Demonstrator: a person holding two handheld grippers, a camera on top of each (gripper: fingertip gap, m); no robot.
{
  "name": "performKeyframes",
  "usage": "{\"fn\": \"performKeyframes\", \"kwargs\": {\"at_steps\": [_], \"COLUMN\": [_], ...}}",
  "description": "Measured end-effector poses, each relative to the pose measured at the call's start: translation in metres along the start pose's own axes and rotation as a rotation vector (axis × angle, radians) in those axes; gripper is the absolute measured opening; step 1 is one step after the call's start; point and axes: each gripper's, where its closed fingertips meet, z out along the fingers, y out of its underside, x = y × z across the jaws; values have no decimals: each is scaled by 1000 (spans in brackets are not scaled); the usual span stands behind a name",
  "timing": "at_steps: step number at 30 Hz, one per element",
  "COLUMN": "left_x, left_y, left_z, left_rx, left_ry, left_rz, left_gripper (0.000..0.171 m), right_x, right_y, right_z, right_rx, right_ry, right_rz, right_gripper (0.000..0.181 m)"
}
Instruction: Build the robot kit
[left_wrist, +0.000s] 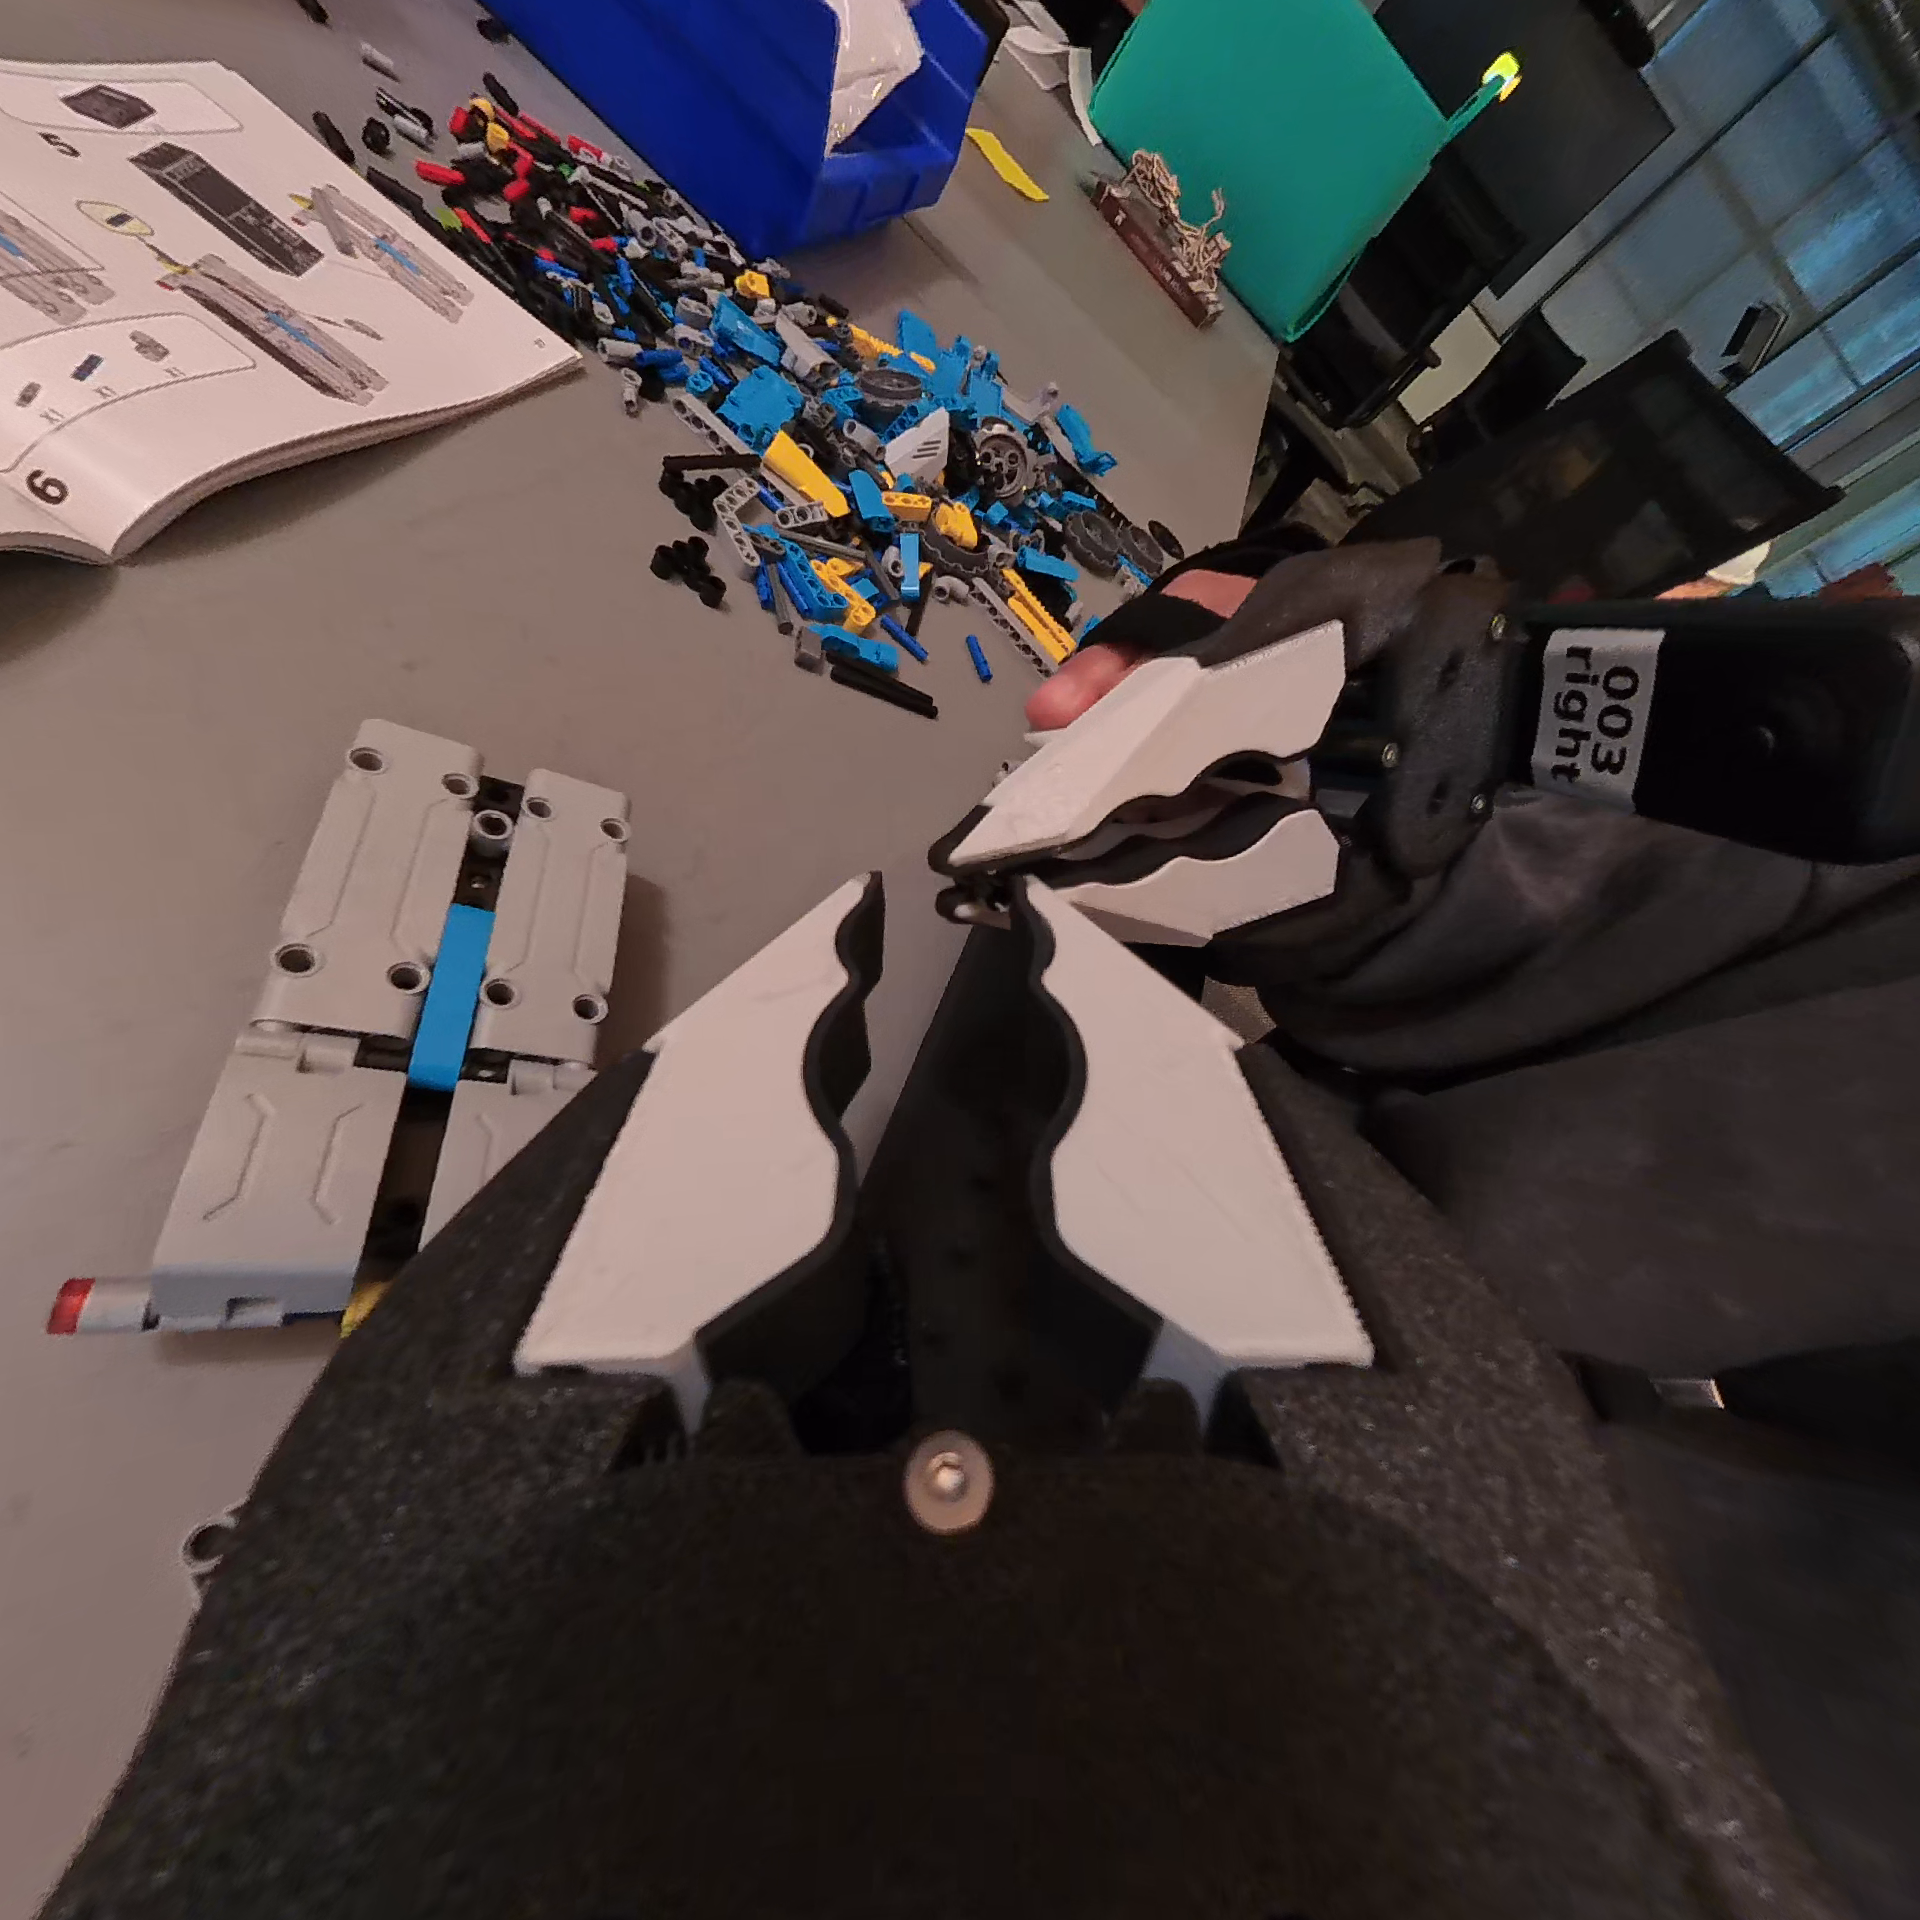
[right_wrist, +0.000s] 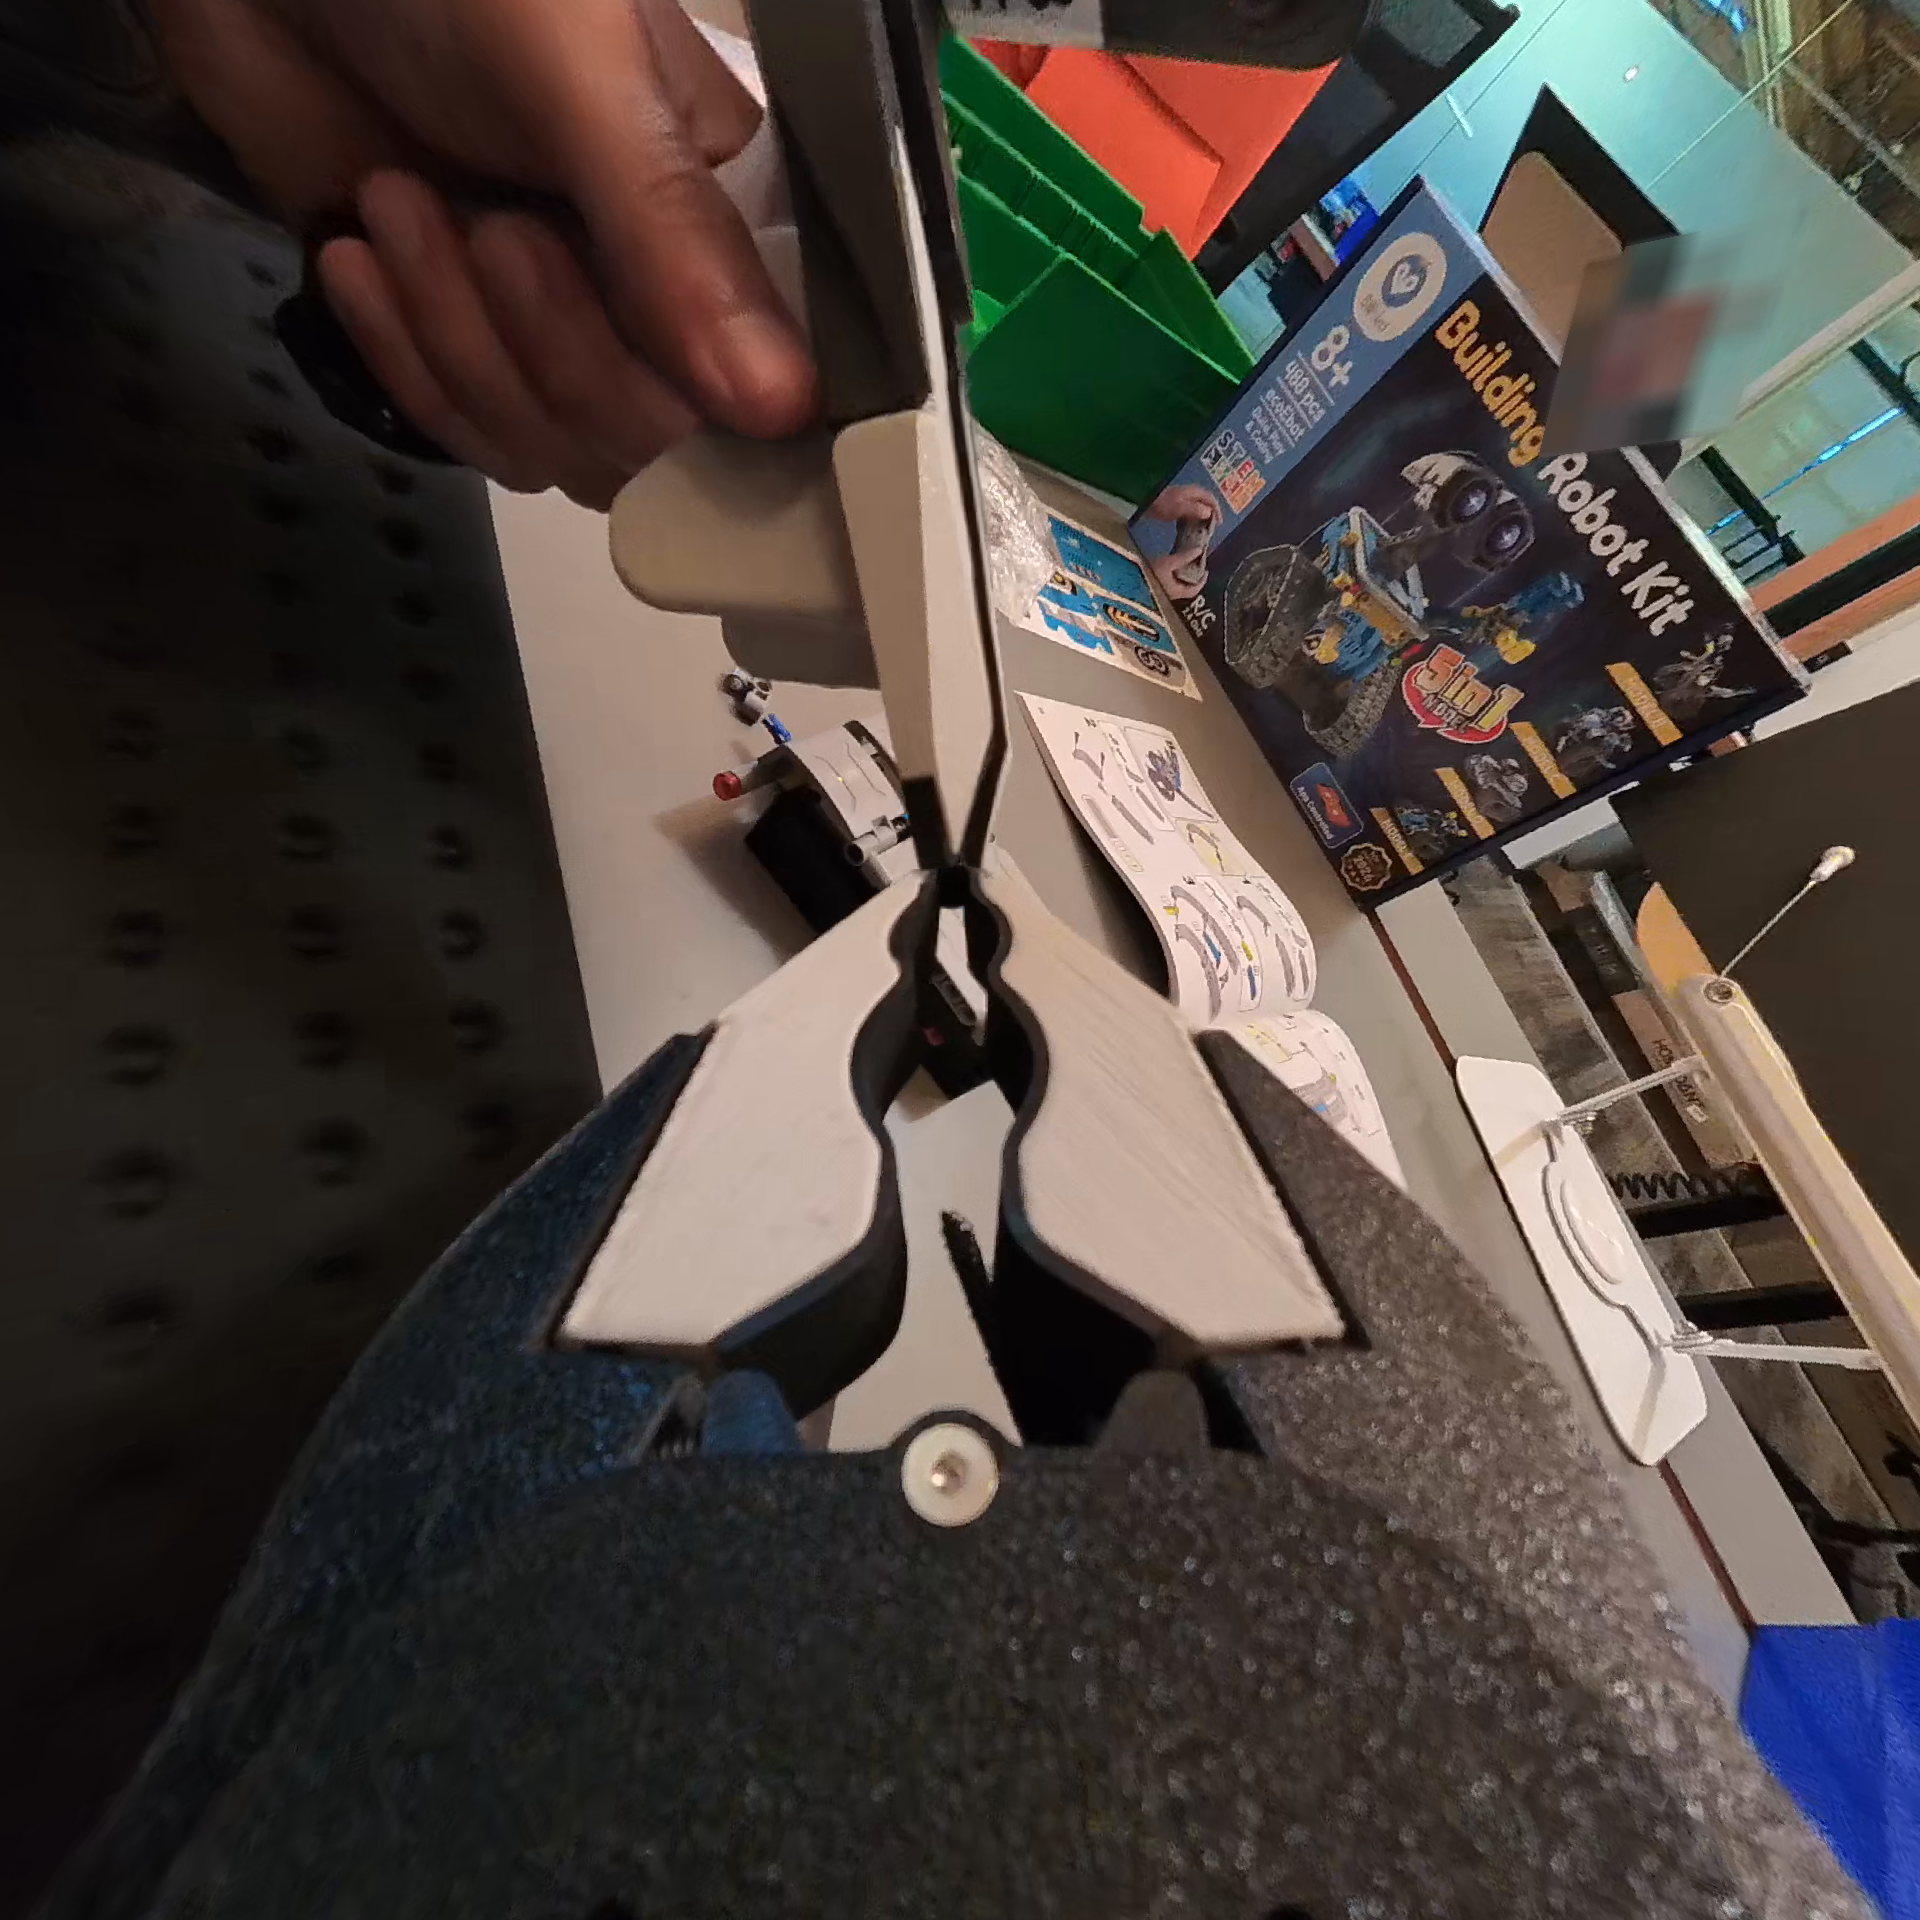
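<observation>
My left gripper (left_wrist: 948, 888) is open, its fingertips (left_wrist: 871, 885) a small gap apart above the grey table (left_wrist: 520, 644). My right gripper (left_wrist: 954, 883) reaches in from the right, held by a gloved hand (left_wrist: 1195, 613). It is shut on a small black and grey piece (left_wrist: 971, 906), which sits between my left gripper's tips against the right one. In the right wrist view my right gripper (right_wrist: 951, 883) pinches that piece, and the left gripper (right_wrist: 951, 831) comes down from above in a bare hand (right_wrist: 540, 260). A grey panel assembly with a blue beam (left_wrist: 436, 997) lies to the left.
A pile of blue, yellow, black and red bricks (left_wrist: 831, 447) and an open instruction booklet (left_wrist: 208, 291) lie farther off, with a blue bin (left_wrist: 769, 104) behind. The right wrist view shows the kit box (right_wrist: 1455, 582), green bins (right_wrist: 1070, 312), the booklet (right_wrist: 1216, 904) and the table edge. My left and right fingertips are right by each other.
</observation>
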Motion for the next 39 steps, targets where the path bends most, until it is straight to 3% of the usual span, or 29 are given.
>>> {"fn": "performKeyframes", "kwargs": {"at_steps": [11, 14, 16, 21, 24, 26, 28, 34, 37, 39], "left_x": [-11, -15, -21, -3, -4, 2, 11, 49, 55, 50], "left_y": [4, 3, -1, 0, 7, 9, 7, -8, -8, -8], "left_z": [-3, -7, -12, -11, -4, -2, -5, -21, -24, -22], "left_rx": [-16, -16, 8, -12, -38, -39, -23, 88, 95, 97], "left_ry": [-42, -69, -108, -22, -31, 12, 84, 466, 581, 571], "left_rz": [1, 9, 16, 37, 41, 37, 17, -149, -232, -252], "left_gripper": [25, 20, 7, 19, 15, 3, 2, 1, 2, 2], "right_x": [-3, -3, -2, -3, -4, -4, -4, 1, -1, -1], "right_y": [2, 6, 7, 8, 0, 0, -7, -42, -47, -43], "right_z": [1, 3, 3, 5, 2, 1, -4, -31, -35, -32], "right_rx": [10, -6, -5, -14, 15, 16, 69, 326, 364, 335], "right_ry": [-26, -32, -33, -38, -24, -23, -40, -147, -175, -164], "right_rz": [16, 29, 36, 35, 8, 9, 30, 182, 191, 178], "right_gripper": [2, 3, 3, 2, 2, 2, 3, 2, 2, 2]}}
